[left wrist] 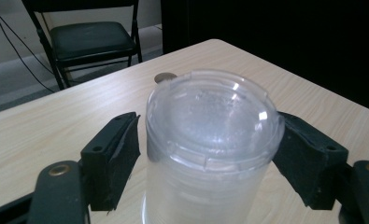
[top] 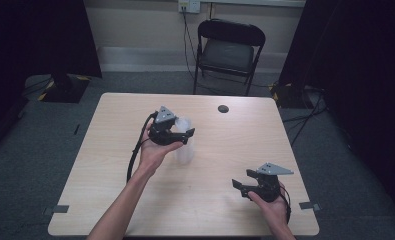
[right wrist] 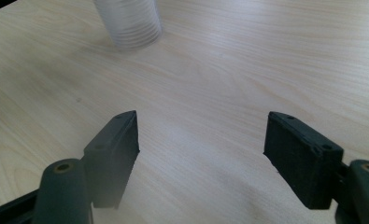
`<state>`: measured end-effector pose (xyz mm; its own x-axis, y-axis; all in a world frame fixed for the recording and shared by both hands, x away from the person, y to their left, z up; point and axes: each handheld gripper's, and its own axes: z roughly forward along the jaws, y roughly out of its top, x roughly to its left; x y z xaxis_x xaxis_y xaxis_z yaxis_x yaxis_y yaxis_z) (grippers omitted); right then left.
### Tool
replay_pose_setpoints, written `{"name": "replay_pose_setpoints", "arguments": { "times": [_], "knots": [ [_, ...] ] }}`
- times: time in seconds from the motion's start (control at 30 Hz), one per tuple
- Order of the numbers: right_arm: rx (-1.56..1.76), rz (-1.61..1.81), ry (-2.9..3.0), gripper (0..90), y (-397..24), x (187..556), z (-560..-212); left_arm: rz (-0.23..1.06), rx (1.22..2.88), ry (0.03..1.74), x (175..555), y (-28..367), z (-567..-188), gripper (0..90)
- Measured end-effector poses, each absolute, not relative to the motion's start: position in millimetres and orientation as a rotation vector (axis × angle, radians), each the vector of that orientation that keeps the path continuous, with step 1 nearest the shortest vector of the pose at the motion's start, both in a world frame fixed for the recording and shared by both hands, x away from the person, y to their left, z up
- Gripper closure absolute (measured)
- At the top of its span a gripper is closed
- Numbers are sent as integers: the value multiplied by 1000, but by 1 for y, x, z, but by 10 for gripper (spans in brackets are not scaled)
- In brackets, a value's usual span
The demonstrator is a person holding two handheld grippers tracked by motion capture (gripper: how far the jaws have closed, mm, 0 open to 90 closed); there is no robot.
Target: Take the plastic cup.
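My left gripper (top: pixel 184 134) is around a clear plastic tub (left wrist: pixel 212 140) that stands upright near the middle of the bench (top: pixel 110 165). The tub has a clear lid (left wrist: pixel 215 112) on top. In the left gripper view one jaw is on each side of the tub, very close. The right one looks like it is touching; I can see a thin gap at the left one, so it is not squeezed yet. My right gripper (top: pixel 242 186) hangs over the near right part of the bench, well apart from the tub, with its jaws wide apart and nothing in them. A black chair (top: pixel 228 50) stands behind the bench.
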<state>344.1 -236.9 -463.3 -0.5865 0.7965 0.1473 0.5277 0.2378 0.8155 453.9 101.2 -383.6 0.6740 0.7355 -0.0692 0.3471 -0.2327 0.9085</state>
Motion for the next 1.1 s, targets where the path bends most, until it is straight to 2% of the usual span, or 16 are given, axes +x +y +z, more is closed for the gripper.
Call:
{"name": "replay_pose_setpoints", "arguments": {
  "times": [0.23, 0.53, 0.73, 1.1],
  "knots": [
    [1235, 1267, 2212, 262, -237, 344, -464, 478, 1861, 864, 455, 100, -392, 246],
    [1244, 1254, 2218, 265, -237, 344, -464, 491, 1864, 882, 457, 98, -398, 272],
    [1251, 1257, 2219, 265, -238, 345, -464, 470, 1861, 867, 456, 98, -398, 332],
    [1259, 1254, 2217, 265, -238, 345, -464, 480, 1843, 867, 454, 100, -395, 340]
  ]
}}
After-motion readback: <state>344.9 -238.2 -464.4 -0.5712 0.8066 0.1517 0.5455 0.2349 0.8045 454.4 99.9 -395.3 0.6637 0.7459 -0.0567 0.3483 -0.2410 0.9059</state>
